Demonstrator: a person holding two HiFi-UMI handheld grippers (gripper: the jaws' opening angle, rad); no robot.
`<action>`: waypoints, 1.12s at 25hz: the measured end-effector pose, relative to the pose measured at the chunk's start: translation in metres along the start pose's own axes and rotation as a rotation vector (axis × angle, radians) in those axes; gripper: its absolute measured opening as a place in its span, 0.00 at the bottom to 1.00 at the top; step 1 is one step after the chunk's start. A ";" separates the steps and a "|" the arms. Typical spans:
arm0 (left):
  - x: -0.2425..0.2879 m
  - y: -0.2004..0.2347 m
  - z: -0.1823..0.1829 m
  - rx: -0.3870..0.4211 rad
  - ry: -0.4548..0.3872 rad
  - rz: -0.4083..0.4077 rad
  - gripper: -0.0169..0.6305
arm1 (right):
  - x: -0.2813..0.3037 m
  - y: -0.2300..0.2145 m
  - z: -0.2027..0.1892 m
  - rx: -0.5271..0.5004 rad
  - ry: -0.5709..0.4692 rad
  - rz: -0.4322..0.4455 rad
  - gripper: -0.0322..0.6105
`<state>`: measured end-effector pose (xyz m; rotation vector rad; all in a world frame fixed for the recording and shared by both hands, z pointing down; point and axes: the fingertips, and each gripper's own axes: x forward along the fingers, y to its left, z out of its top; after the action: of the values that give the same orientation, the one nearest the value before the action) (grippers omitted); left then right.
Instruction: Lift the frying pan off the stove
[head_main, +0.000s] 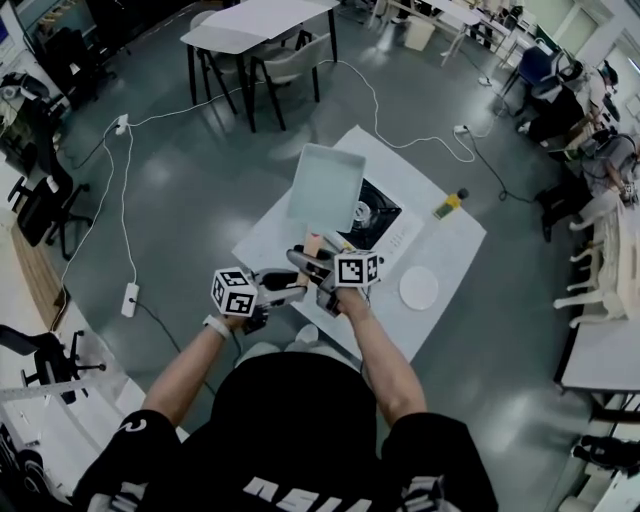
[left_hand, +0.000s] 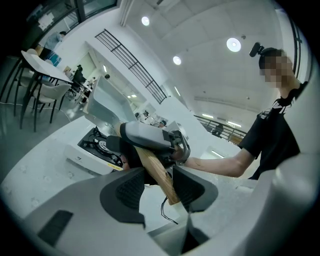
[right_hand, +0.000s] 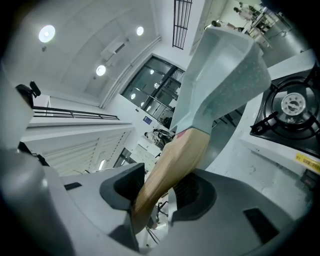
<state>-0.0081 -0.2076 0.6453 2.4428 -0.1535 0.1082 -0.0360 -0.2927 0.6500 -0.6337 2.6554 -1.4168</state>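
**Floor, left of frame:** bare grey, crossed by a white cable that ends at a power strip (head_main: 130, 298). There is open room on this side of the desk (head_main: 455, 250).

**Left tongs** (left_hand: 159, 184): spread wide. The end of the wooden handle (left_hand: 156, 172) stands between them, not clamped.

**Right tongs** (right_hand: 154, 192): partly closed, clamped on the handle.

**Frying pan** (head_main: 325, 185): square and pale, at centre frame, tilted and raised clear of the stove (head_main: 378, 212).

**Stove:** sits on the desk, below and right of the pan.

**Round white disc** (head_main: 419, 288): lies on the desk's right part, with bare surface around it.

**Bottle** (head_main: 450, 203): stands at the desk's upper-right edge. Beyond it is open floor.
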 end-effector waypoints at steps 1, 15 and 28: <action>-0.003 0.000 -0.002 -0.002 -0.006 0.008 0.29 | 0.003 0.002 -0.003 0.001 0.010 0.004 0.30; -0.053 -0.007 -0.025 -0.041 -0.084 0.107 0.29 | 0.050 0.028 -0.046 0.006 0.118 0.094 0.31; -0.077 -0.015 -0.041 -0.072 -0.122 0.170 0.29 | 0.070 0.045 -0.075 0.021 0.202 0.148 0.31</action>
<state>-0.0842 -0.1638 0.6583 2.3618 -0.4123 0.0275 -0.1332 -0.2389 0.6658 -0.2976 2.7648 -1.5386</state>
